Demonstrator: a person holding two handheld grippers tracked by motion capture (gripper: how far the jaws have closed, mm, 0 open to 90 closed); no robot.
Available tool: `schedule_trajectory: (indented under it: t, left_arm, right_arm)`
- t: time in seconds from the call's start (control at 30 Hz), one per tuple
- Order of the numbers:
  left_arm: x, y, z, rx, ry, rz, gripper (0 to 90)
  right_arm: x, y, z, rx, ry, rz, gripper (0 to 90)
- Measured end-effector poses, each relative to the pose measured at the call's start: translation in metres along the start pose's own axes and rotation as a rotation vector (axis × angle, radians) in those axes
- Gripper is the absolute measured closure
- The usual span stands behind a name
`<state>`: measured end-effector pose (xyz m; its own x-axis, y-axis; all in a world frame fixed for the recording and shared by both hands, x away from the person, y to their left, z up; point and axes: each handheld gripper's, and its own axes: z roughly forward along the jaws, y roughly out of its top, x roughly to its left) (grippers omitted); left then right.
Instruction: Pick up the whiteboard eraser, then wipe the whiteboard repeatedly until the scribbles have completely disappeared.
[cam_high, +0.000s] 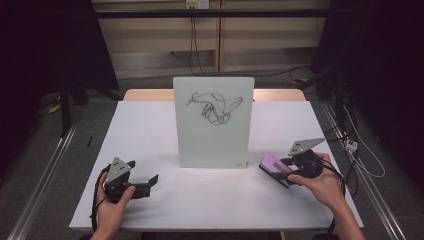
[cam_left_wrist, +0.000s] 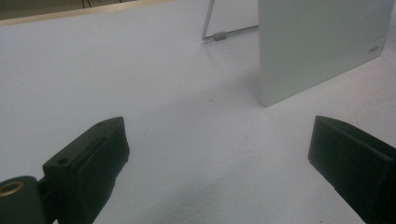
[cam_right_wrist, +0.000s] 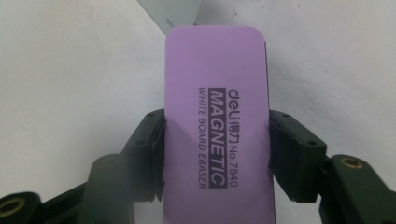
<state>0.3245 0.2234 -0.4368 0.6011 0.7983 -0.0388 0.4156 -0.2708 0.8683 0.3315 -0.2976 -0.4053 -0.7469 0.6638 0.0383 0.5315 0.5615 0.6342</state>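
Purple eraser is pinched between right claw jaws, projecting toward 12 o'clock. Left claw is spread, unloaded. White tabletop; scribbled whiteboard at centre.

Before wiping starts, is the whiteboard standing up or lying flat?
Standing upright: the whiteboard rises from the table, propped by a wire stand behind it.
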Motion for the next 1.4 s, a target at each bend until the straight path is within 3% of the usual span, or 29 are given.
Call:
schedule_trajectory:
  t: [0.13, 0.47, 0.93, 1.4]
  left_arm:
    - [-0.001, 0.001, -0.001, -0.014, 0.005, 0.002, 4.8]
    - [-0.004, 0.001, 0.000, 0.003, 0.003, 0.013, 4.9]
    - [0.002, -0.001, 0.001, 0.014, 0.006, -0.006, 4.9]
    - [0.002, 0.001, 0.001, 0.011, 0.017, -0.008, 4.9]
  right_arm:
    - [0.004, 0.003, 0.001, -0.036, -0.016, -0.015, 41.6]
    - [0.016, 0.011, 0.001, -0.096, -0.024, -0.048, 41.7]
    - [0.024, 0.026, -0.006, -0.188, 0.012, -0.046, 41.7]
    - [0.031, 0.054, -0.021, -0.292, 0.026, -0.113, 41.7]
